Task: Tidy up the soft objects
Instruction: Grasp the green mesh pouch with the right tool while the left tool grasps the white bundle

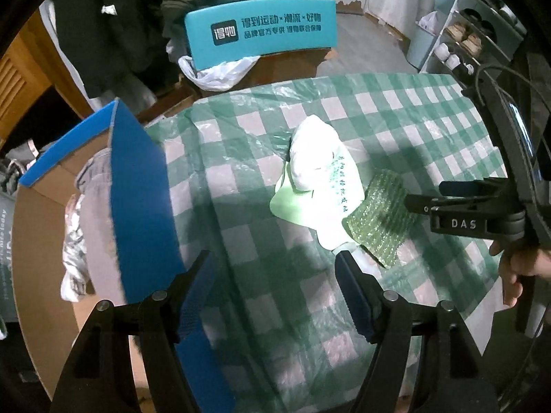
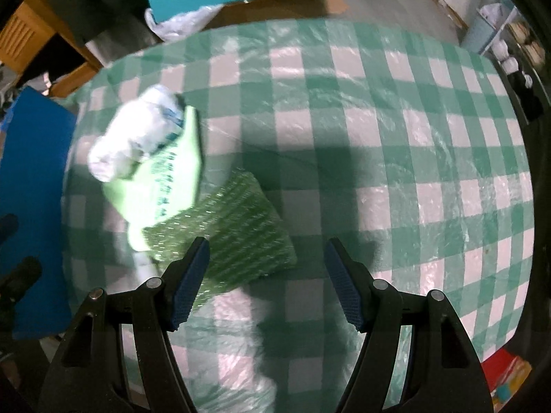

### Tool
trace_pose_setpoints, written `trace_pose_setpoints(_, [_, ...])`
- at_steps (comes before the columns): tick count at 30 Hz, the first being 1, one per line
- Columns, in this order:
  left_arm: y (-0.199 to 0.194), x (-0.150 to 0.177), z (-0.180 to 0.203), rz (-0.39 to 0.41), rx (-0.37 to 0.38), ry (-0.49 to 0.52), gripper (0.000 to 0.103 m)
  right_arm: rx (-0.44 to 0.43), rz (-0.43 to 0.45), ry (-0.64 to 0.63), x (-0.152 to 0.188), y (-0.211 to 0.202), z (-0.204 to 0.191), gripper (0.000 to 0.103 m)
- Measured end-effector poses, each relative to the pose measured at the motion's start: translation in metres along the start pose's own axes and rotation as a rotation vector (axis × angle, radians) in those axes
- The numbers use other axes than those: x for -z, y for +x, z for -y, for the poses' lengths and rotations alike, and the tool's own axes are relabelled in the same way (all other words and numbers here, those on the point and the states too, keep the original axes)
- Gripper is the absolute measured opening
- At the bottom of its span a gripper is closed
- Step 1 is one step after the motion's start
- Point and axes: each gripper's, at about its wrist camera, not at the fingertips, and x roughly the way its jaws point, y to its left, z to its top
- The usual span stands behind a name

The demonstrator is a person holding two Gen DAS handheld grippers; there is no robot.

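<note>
On the checked cloth (image 2: 378, 137) — one white bundle (image 2: 134, 141), one pale-green bag (image 2: 172, 179), one green bubble-wrap pad (image 2: 241, 227).

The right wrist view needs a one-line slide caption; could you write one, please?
Open right hand-held gripper above a green bubble-wrap pad and white-green plastic pouch on the checked tablecloth.

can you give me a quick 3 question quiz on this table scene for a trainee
1. True or false: the green bubble-wrap pad lies on the checked tablecloth, partly overlapping the pale green bag.
2. What is between the fingers of the right gripper?
A. a white bundle
B. nothing gripped
C. a blue lid
3. Fill in: the open cardboard box with a blue flap sits at the table's ____ side in the left wrist view.

Key:
1. true
2. B; the left gripper is also empty, its jaws just easing apart.
3. left
</note>
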Motion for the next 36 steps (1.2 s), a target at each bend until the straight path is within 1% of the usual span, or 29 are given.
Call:
trace_pose_setpoints(4, [0.015, -0.007, 0.004, -0.013, 0.001, -0.002, 0.073, 0.018, -0.010, 0.000, -0.001, 0.010, 0.004, 0.070])
trace_pose_setpoints(13, [0.042, -0.017, 0.005, -0.045, -0.004, -0.006, 0.073, 0.105, -0.017, -0.056, -0.005, 0.030, -0.002, 0.070])
trace_pose_setpoints(17, [0.049, -0.020, 0.003, -0.064, 0.001, -0.010, 0.073, 0.116, -0.006, -0.073, -0.007, 0.032, 0.000, 0.070])
trace_pose_setpoints(23, [0.056, -0.025, 0.008, -0.071, 0.005, -0.004, 0.073, 0.202, -0.004, -0.100, -0.008, 0.026, 0.022, 0.070])
trace_pose_setpoints(28, [0.058, -0.031, 0.011, -0.074, 0.006, -0.004, 0.073, 0.262, -0.008, -0.076, -0.012, 0.023, 0.049, 0.070])
trace_pose_setpoints(30, [0.058, -0.035, 0.010, -0.069, 0.008, -0.008, 0.076, 0.252, -0.005, -0.043, -0.015, 0.021, 0.063, 0.070])
trace_pose_setpoints(32, [0.057, -0.037, 0.009, -0.059, 0.008, -0.014, 0.080, 0.195, 0.009, -0.008, -0.019, 0.018, 0.068, 0.070])
trace_pose_setpoints(34, [0.056, -0.041, 0.009, -0.053, 0.013, -0.021, 0.080, 0.125, 0.020, 0.029, -0.025, 0.014, 0.070, 0.071])
trace_pose_setpoints(36, [0.057, -0.045, 0.010, -0.053, 0.030, -0.022, 0.080, 0.084, 0.029, 0.033, -0.026, 0.011, 0.068, 0.072])
